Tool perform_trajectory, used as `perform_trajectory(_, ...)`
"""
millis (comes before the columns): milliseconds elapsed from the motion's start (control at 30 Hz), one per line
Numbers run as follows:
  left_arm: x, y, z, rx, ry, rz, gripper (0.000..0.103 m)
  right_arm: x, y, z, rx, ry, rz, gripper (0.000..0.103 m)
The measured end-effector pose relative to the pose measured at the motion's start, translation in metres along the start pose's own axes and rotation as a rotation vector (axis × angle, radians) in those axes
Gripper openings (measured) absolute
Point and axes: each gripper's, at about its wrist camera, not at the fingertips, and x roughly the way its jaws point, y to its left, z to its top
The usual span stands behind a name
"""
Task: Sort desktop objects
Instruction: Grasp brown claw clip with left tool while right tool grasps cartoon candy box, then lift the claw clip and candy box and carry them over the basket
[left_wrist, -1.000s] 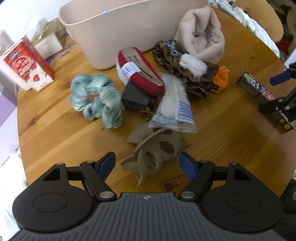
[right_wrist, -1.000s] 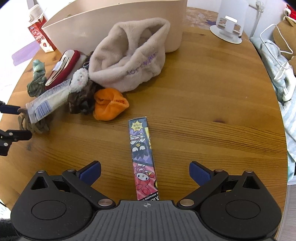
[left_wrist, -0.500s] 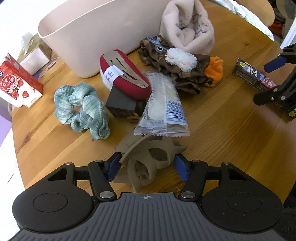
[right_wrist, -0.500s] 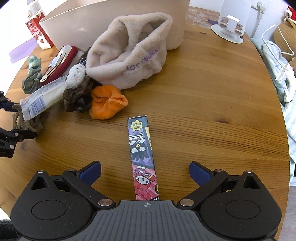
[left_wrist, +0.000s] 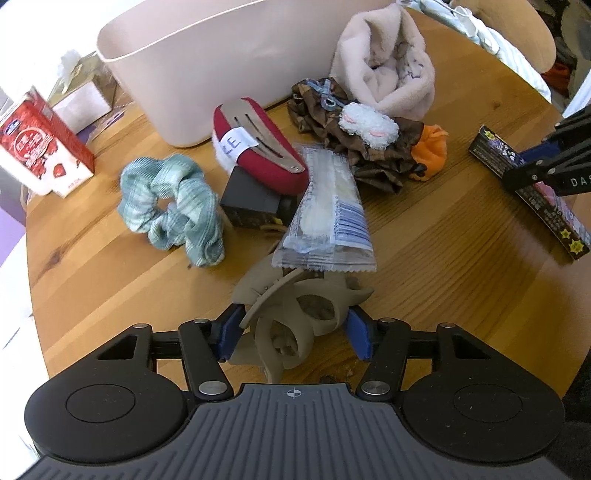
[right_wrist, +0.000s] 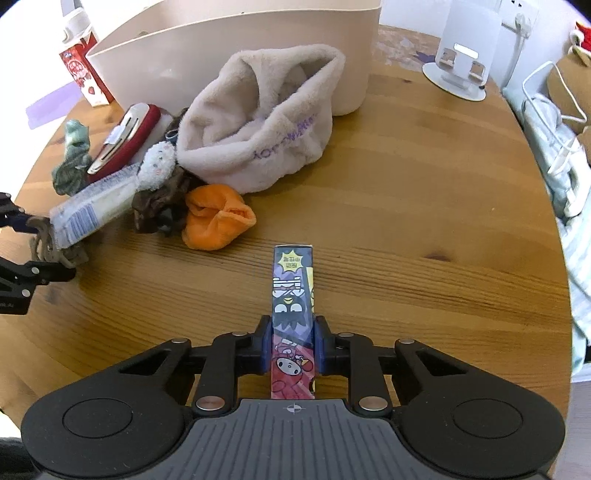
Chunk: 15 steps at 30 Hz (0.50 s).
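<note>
On the round wooden table (left_wrist: 424, 258), the left wrist view runs, from the left, from a red-and-white carton (left_wrist: 40, 147) whose print is too small to read, past a tissue box (left_wrist: 83, 99) behind it, to the wall of a beige tub (left_wrist: 207, 70); in front of the tub lies a green scrunchie (left_wrist: 173, 210); next comes a red case (left_wrist: 266, 155) with a metal hair clip across it and a white sticker reading roughly "RE", leaning on a small dark box (left_wrist: 251, 203); a clear sealed packet (left_wrist: 328, 214) with blue stripes lies lengthwise, its near end over a taupe claw clip (left_wrist: 291, 314); beyond are a brown scrunchie (left_wrist: 369, 147) with a fluffy white charm, an orange cloth (left_wrist: 430, 151) and a cream plush headband (left_wrist: 391, 74), whose purple embroidery in the right wrist view cannot be read.

The left gripper (left_wrist: 293, 330) has the taupe claw clip between its blue pads, both of which touch its sides; the jaws are closing on it, and the clip rests on the table just before the gripper body.

At the right, the right gripper (right_wrist: 293, 345) is clamped on a long cartoon box (right_wrist: 293, 295), printed with a dark bird-like figure and a red-and-white character, its yellow burst of characters illegible; the jaws are closing, with both pads pressed to the sides of the box near its near end; the box lies flat, pointing away from the gripper, well apart from the orange cloth; the letters "DA" show on that gripper's arm in the left view.
</note>
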Motion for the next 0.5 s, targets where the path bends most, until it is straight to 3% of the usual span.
perform_trajectory(500, -0.017, 0.007, -0.018, -0.058, -0.026, 0.038, 0.059, -0.017, 0.014, 0.007, -0.028, -0.068, 0.031, 0.021)
